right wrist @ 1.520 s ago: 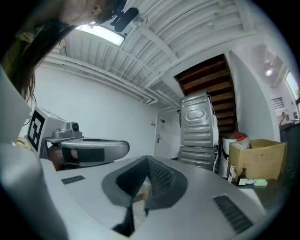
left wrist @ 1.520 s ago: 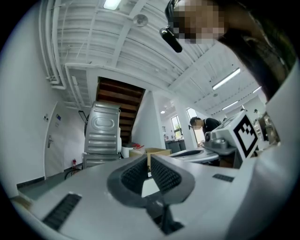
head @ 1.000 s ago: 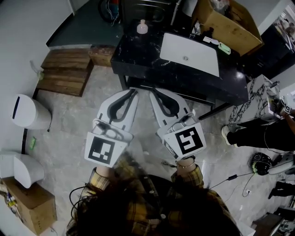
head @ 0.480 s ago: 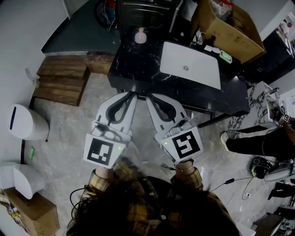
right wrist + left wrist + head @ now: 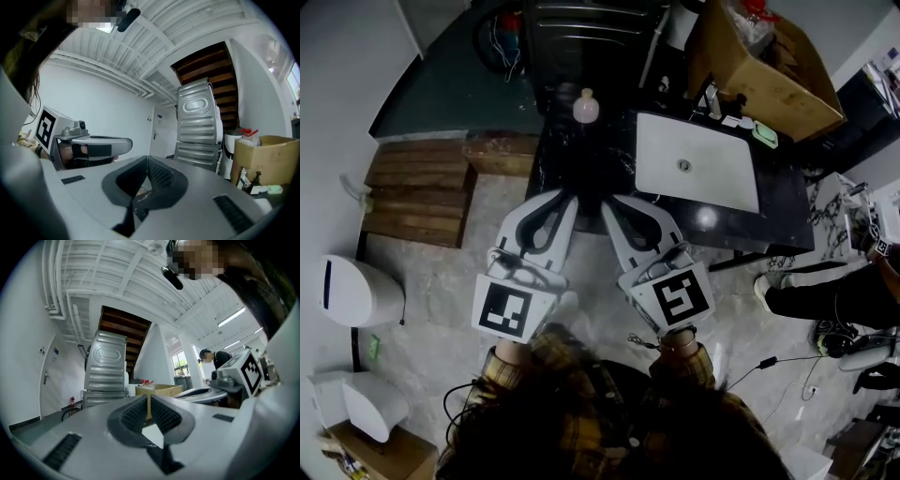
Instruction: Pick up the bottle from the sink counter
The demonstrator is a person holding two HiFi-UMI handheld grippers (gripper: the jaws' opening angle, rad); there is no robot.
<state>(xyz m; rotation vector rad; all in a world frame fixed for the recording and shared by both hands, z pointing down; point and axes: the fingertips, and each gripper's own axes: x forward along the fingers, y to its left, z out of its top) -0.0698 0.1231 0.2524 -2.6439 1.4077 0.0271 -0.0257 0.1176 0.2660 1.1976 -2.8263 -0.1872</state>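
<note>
A small pale pink bottle (image 5: 585,106) with a round cap stands upright at the far left end of the black sink counter (image 5: 581,155). To its right a white basin (image 5: 698,161) is set into the counter. My left gripper (image 5: 569,194) and right gripper (image 5: 610,200) are side by side, pointing at the counter's near edge, well short of the bottle. In the left gripper view the left gripper (image 5: 148,401) has its jaws together on nothing. The right gripper (image 5: 146,165) is likewise shut and empty. Neither gripper view shows the bottle.
An open cardboard box (image 5: 769,66) sits behind the basin. A grey ribbed machine (image 5: 105,366) stands behind the counter. Wooden pallets (image 5: 417,187) lie to the left on the floor, with white bins (image 5: 356,291) further left. A person's legs (image 5: 825,291) are at the right.
The counter and bottle have shifted a little lower and rightward in the head view as the person steps closer. Both grippers stay shut and side by side.
</note>
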